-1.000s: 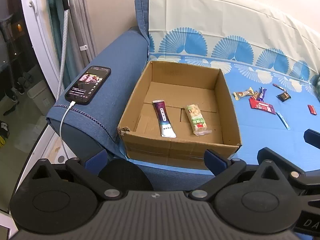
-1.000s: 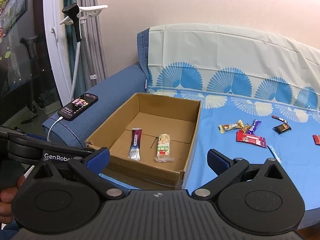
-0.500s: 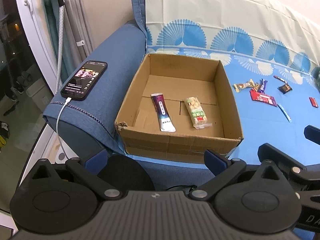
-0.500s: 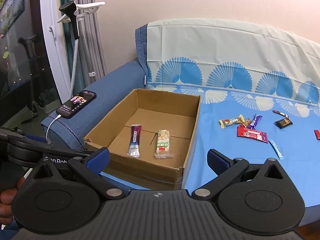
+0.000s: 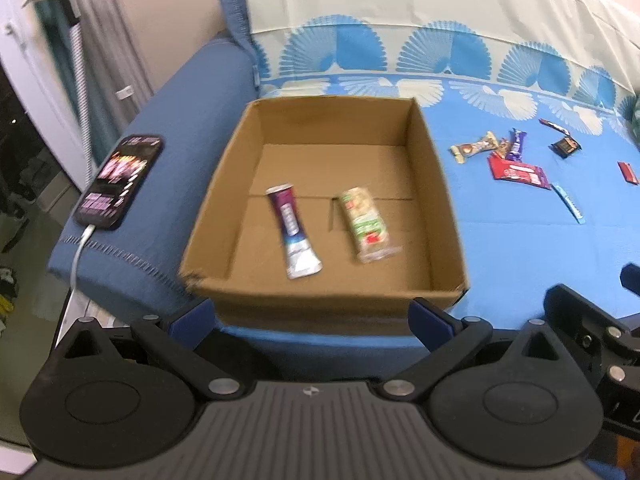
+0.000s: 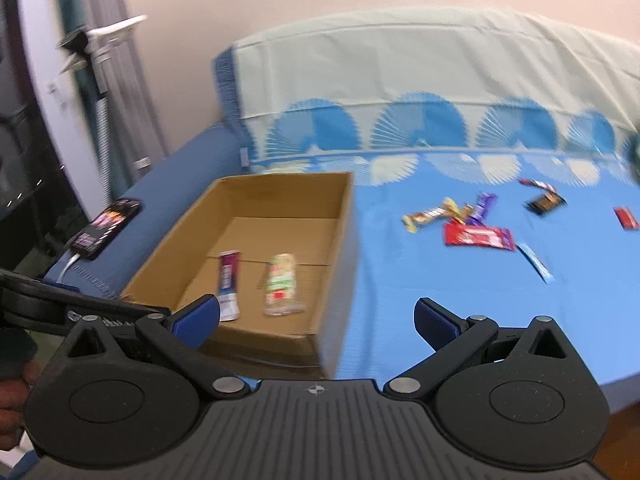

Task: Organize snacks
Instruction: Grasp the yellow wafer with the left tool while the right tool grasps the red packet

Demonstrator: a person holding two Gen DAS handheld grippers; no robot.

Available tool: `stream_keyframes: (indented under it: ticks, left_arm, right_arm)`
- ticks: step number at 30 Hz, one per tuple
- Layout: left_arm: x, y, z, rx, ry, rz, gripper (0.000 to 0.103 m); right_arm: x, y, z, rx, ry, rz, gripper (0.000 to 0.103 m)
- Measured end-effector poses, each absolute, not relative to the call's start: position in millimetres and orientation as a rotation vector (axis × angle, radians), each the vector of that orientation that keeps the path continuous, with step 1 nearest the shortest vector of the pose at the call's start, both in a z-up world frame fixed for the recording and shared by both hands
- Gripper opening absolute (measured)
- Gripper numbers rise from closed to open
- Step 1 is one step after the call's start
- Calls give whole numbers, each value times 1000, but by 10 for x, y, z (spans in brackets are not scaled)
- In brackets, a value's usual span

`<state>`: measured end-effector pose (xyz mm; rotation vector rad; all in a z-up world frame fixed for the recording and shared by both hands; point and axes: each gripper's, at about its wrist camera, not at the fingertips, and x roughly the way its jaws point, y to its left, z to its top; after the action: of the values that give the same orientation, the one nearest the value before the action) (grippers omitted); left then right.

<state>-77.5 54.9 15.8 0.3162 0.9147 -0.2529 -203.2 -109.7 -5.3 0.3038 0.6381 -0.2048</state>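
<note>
Your left gripper (image 5: 312,314) and right gripper (image 6: 318,316) both gape wide, holding nothing. In the cardboard box (image 5: 444,216) lie a purple sachet (image 5: 294,232) and a nut bar (image 5: 366,224), side by side. The loose snacks (image 6: 478,236) sit well apart on the blue sofa cover (image 6: 420,280).

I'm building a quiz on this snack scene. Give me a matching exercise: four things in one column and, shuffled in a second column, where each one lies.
Things:
1. phone
2. purple sachet
3. red wrapper
4. box

Places:
A. on the blue sheet, right of the box
B. on the sofa arm, plugged into a white cable
C. on the box floor, left of the green-labelled bar
D. on the sheet beside the sofa arm

Pairs: 1-B, 2-C, 3-A, 4-D
</note>
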Motion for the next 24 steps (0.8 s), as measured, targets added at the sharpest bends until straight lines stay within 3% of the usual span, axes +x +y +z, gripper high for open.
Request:
stream_keyframes:
  ticks: [13, 24]
  left_arm:
    - [-1, -1133, -36, 449, 934, -422, 103]
    - [1420, -2761, -969, 628, 994, -502, 103]
  right_arm:
    - [-1764, -2646, -533, 310, 678, -409, 102]
    - [-426, -3880, -1460, 39, 880, -120, 102]
